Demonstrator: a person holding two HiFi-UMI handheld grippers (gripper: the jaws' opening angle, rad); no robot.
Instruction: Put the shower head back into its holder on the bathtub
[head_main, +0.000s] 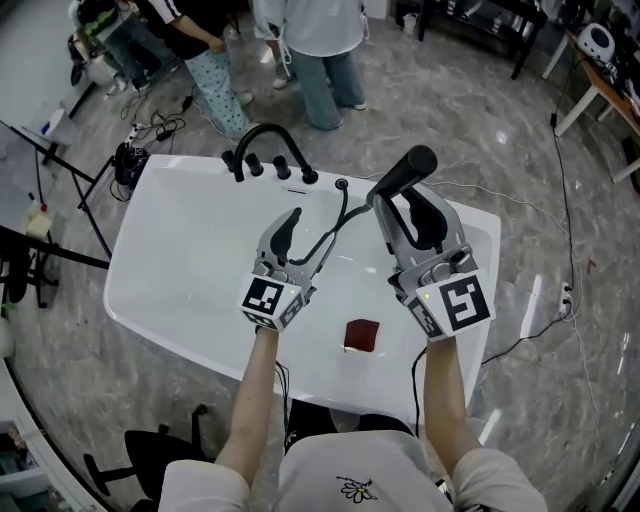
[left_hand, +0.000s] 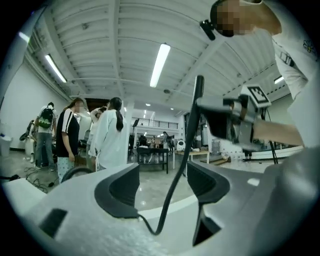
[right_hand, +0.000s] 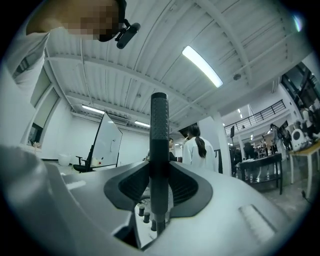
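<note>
Over white bathtub (head_main: 160, 250), right gripper (head_main: 412, 215) is clamping the shower head (head_main: 410, 166), not yet docked at 12 o'clock; left gripper (head_main: 290, 228) is hanging open.

One bathtub (head_main: 170, 250), one shower head (head_main: 408, 168), one faucet (head_main: 266, 129), two hand-held grippers (head_main: 305, 240) (head_main: 412, 205)
</note>
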